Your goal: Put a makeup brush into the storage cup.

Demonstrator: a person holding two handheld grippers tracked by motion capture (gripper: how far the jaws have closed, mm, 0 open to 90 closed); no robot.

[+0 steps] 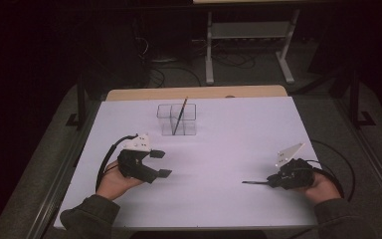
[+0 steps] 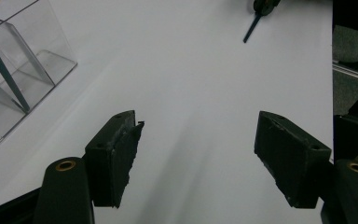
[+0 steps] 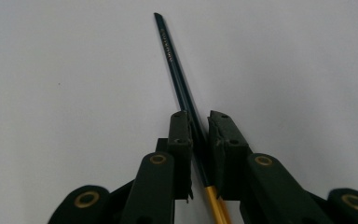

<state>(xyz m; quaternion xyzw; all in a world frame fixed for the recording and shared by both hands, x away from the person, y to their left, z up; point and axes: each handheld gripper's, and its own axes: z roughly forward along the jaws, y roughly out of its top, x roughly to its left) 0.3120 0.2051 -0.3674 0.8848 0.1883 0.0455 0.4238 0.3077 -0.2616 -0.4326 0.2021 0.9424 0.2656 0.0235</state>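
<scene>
Now we see our right gripper [image 1: 270, 182] at about four o'clock on the white bench [image 1: 229, 144], its jaws clenched on a dark green pencil [image 3: 179, 79]. In the right gripper view the pencil runs up between the two black pads, slanting toward eleven o'clock, with a yellow-gold section showing below the pads near the bottom edge. Small gold lettering is stamped along the shaft near its far end, but it is too fine for us to read. In the high view the pencil's free end pokes out toward nine o'clock, low over the bench.

Our left gripper [image 1: 163, 163] sits at about eight o'clock, jaws spread wide with nothing between them, pointing toward three o'clock. At twelve o'clock stands a clear plastic holder [image 1: 177, 119] split into compartments, with a second pencil [image 1: 180, 114] leaning inside it. We find no label on the holder.
</scene>
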